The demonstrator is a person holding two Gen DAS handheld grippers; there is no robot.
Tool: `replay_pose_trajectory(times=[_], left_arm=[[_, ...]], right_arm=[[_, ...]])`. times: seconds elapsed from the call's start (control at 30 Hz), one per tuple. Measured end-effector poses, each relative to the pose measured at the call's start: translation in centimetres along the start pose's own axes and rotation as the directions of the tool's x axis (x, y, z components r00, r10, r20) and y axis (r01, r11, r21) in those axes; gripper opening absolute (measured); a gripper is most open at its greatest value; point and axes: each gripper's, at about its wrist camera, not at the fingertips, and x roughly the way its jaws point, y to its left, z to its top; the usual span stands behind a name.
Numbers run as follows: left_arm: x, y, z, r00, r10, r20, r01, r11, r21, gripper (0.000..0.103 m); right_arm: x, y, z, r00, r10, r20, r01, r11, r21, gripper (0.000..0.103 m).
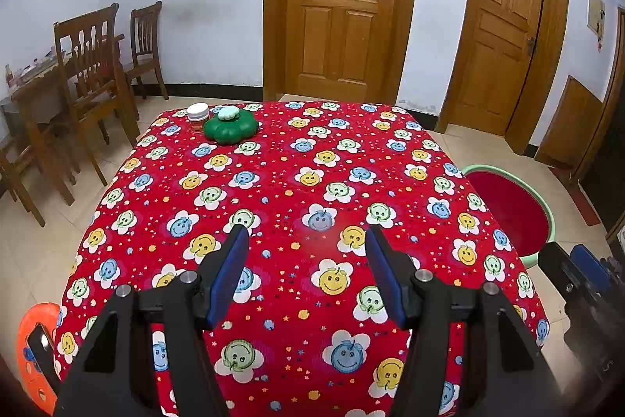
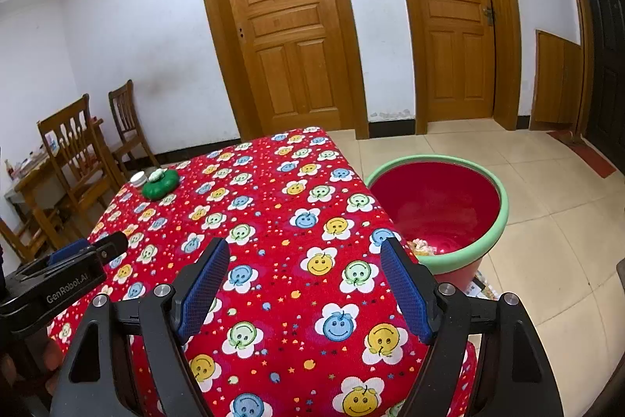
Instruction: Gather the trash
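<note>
My left gripper (image 1: 308, 235) hangs wide open, empty, over the tablecloth (image 1: 297, 159); right gripper (image 2: 306, 249) likewise spread, beside the bin (image 2: 465, 253), possibly holding scraps.

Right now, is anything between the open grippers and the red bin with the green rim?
Nothing visible. The right gripper and left gripper hover empty over the flowered red tablecloth; the red bin stands open beside the table.

Bright, even indoor light, soft shadows, sharp focus; fisheye bending and dark corners.
</note>
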Motion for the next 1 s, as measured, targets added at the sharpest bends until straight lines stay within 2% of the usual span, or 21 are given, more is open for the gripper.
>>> replay_pose_trajectory(times=[1.0], left_arm=[[-0.01,-0.13,0.09,1.0,-0.002,0.002,0.002,1.0,0.0,0.062]], right_arm=[[-0.02,-0.07,-0.06,1.0,0.002,-0.004,-0.002,1.0,0.0,0.08]])
